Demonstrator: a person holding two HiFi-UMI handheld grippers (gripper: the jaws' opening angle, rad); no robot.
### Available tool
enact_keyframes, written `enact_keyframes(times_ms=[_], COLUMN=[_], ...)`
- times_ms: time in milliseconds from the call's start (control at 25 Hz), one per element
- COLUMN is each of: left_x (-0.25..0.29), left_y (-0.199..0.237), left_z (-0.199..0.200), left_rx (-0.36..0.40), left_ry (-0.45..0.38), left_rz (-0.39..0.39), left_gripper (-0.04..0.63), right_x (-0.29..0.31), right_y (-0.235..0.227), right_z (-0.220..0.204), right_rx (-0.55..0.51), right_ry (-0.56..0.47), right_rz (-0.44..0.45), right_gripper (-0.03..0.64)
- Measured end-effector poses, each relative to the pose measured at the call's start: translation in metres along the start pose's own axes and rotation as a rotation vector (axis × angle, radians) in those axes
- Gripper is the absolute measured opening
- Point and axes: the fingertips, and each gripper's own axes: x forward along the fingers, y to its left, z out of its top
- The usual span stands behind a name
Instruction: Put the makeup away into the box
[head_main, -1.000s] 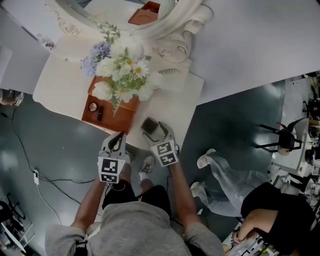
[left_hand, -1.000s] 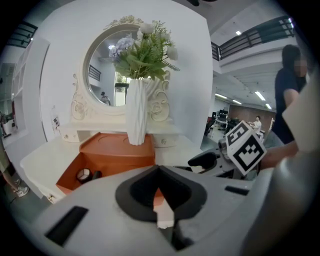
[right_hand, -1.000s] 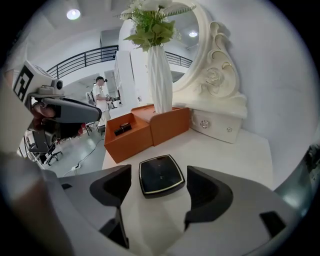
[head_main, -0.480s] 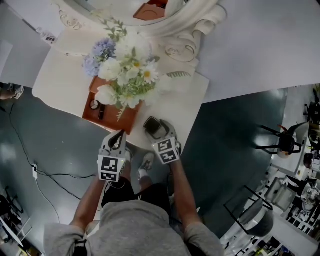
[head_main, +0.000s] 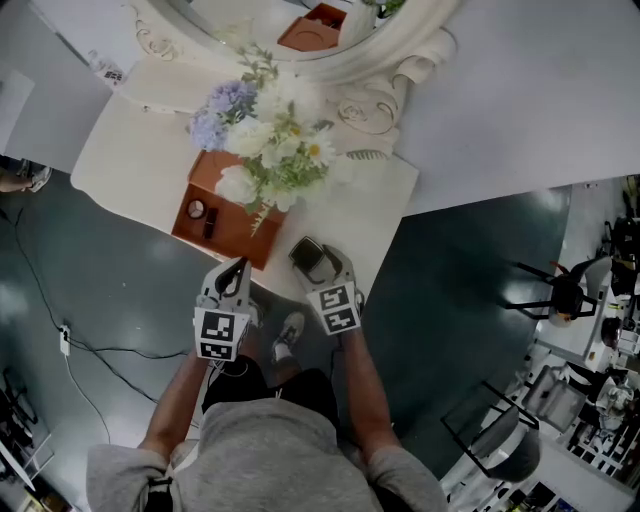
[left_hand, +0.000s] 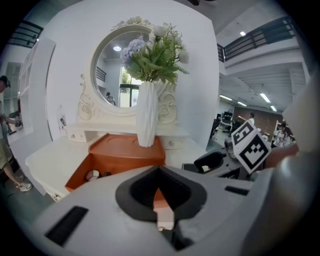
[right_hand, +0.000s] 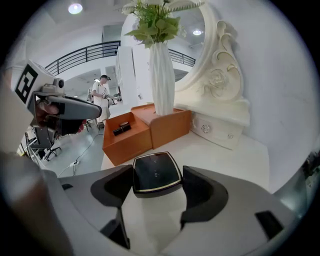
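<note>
An orange box (head_main: 232, 222) stands on the white dressing table (head_main: 130, 165); its open front part holds a round compact (head_main: 196, 209) and a dark lipstick (head_main: 210, 222). My right gripper (head_main: 312, 262) is shut on a black square compact (right_hand: 156, 174), held just above the table's front corner, right of the box (right_hand: 127, 142). My left gripper (head_main: 237, 270) is shut with nothing in it, hanging off the table's front edge just in front of the box (left_hand: 125, 157). In the left gripper view the right gripper (left_hand: 235, 160) shows at the right.
A white vase of flowers (head_main: 270, 150) stands in the back part of the box. Behind it rises an ornate round mirror (head_main: 385, 65) on a base with small drawers (right_hand: 220, 127). The floor drops off just below both grippers.
The head view has drifted, so the table sits a little higher and further right. A person at the lower right has left the view. Both grippers keep their places; the compact stays held.
</note>
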Motion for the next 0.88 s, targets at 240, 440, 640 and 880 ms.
enact_keyframes(times_ms=[240, 440, 640, 880], left_x=[-0.017, -0.033, -0.05, -0.069], left_y=[0.006, 0.013, 0.03, 0.061], left_z=[0.016, 0.024, 0.028, 0.028], left_rx=[-0.005, -0.002, -0.016, -0.037], left_ry=[-0.042, -0.074, -0.091, -0.109], left_rz=[0.031, 0.047, 0.081, 0.135], left_gripper=[0.001, 0.001, 0.001, 0.001], right_x=[-0.025, -0.033, -0.03, -0.012], right_y=[0.008, 0.029, 0.054, 0.081], right_z=[0.036, 0.064, 0.088, 0.113], right_rx=[-0.034, -0.065, -0.095, -0.133], right_ry=[-0.072, -0.12, -0.144, -0.146], right_rz=[-0.012, 0.008, 0.042, 0.089], right_gripper=[0.325, 0.325, 0.325, 0.325])
